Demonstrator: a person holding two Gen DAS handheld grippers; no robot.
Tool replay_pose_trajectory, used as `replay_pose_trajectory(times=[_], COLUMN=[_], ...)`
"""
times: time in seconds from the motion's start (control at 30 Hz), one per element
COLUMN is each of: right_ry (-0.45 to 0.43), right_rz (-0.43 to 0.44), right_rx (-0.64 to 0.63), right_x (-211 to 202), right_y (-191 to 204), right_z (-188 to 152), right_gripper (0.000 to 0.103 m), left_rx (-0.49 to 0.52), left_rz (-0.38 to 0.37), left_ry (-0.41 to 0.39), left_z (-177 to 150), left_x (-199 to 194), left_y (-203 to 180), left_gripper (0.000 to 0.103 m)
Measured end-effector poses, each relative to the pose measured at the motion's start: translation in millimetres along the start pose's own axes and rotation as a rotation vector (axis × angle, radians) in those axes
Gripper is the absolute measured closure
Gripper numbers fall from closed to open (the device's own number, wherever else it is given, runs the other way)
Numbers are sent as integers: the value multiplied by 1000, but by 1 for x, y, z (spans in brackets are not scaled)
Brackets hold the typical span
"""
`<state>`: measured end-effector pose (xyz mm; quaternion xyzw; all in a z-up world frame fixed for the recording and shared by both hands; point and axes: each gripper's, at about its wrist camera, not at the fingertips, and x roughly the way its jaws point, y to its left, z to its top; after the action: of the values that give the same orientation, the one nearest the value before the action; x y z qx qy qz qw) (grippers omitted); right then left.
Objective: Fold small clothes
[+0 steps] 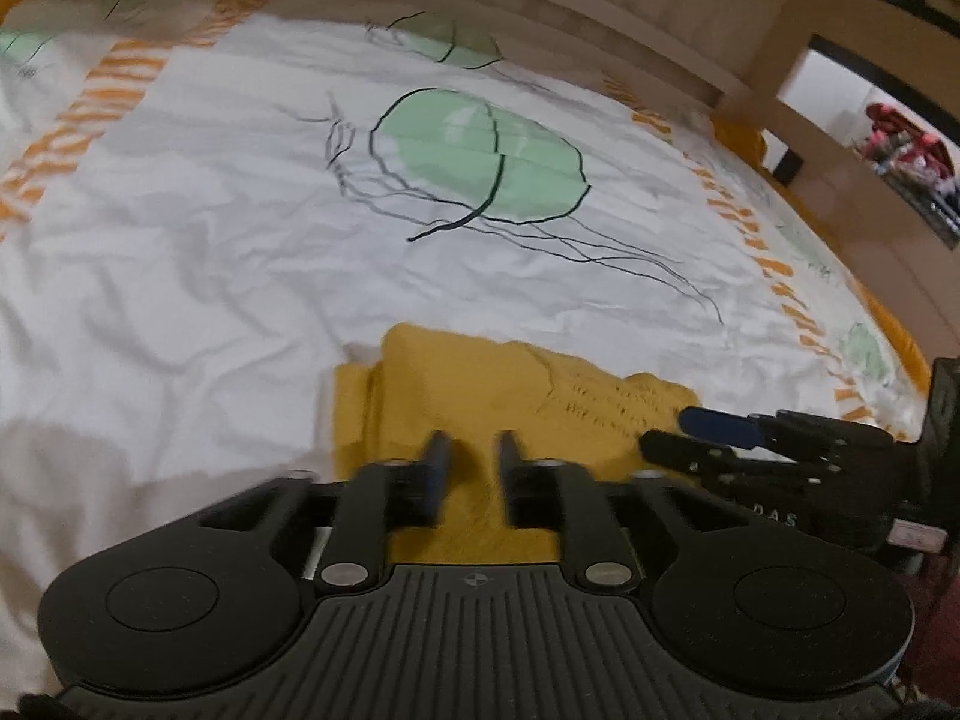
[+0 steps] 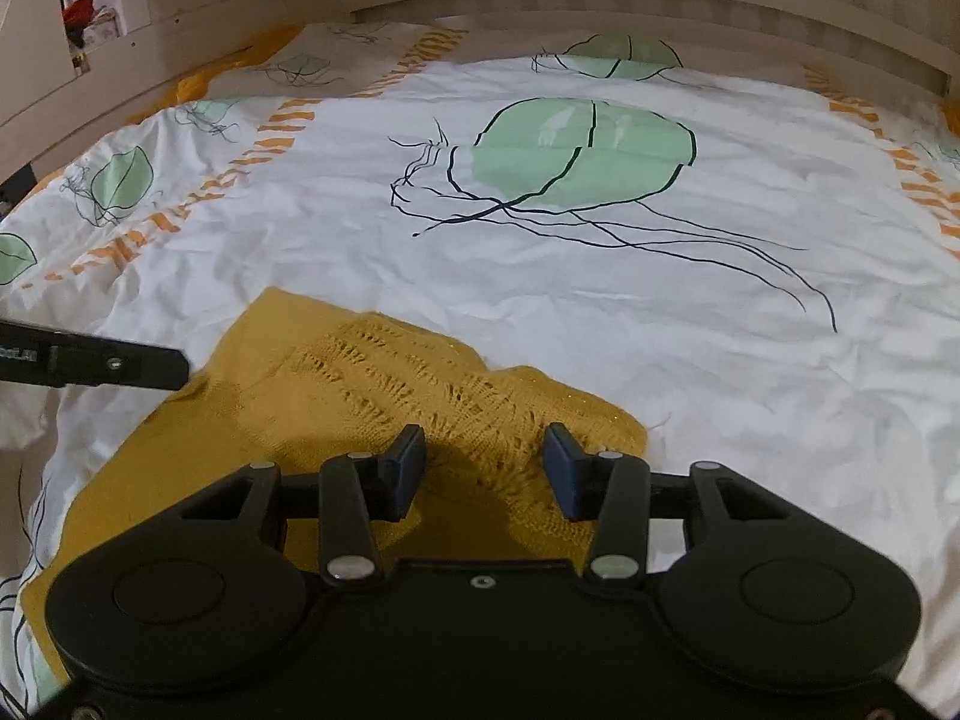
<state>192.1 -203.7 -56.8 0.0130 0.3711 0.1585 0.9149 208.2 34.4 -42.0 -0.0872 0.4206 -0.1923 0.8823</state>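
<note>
One mustard-yellow knitted garment [image 2: 336, 396] lies on the bed, spread over a crumpled white bedsheet [image 2: 690, 348] printed with green jellyfish [image 2: 576, 162] and bands of orange dashes [image 2: 198, 204]. In the right wrist view the garment sits in the lower left part of the scene, its openwork knit panel running diagonally toward a corner near the right tongs. In the left wrist view the same garment [image 1: 480, 384] looks partly folded, with a doubled edge along its left side and the lacy panel toward the right.

The left tongs [image 1: 471, 450] hover just over the near part of the garment, their two fingers set a small gap apart with yellow fabric visible between them; nothing is pinched, so they stand open. The picture is slightly blurred, and I cannot tell whether the tips touch the cloth.

The right tongs [image 2: 486, 450] are spread wide, with blue pads on the fingers [image 2: 564, 462], and they sit above the lacy corner of the garment with no cloth caught between them. Seen from the left wrist camera, the right tongs [image 1: 669, 429] reach in from the right edge, tips at the garment's right corner.

In the right wrist view the left tongs' finger enters from the left edge, just beside the garment's left side. A pale wooden bed frame [image 2: 600, 0] curves along the far side of the sheet.
</note>
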Motion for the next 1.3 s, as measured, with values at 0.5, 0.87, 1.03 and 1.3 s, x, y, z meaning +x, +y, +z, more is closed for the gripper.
replay_pose_trajectory(times=[0.5, 0.87, 1.03, 1.3], right_ry=[-78, -150, -112, -101], right_rz=[-5, -60, -49, -68], right_rx=[6, 119, 203, 313], right_x=[-20, -75, -90, -125], right_y=[6, 11, 16, 27], right_z=[-2, -10, -23, -52], right_gripper=[27, 0, 0, 0], left_rx=[-71, -2, 22, 43], left_rz=[142, 274, 262, 231], left_ry=[28, -53, -62, -19], left_z=[-23, -43, -54, -80], left_x=[4, -48, -67, -88], left_y=[9, -23, -40, -70], left_gripper=[45, 1, 1, 1])
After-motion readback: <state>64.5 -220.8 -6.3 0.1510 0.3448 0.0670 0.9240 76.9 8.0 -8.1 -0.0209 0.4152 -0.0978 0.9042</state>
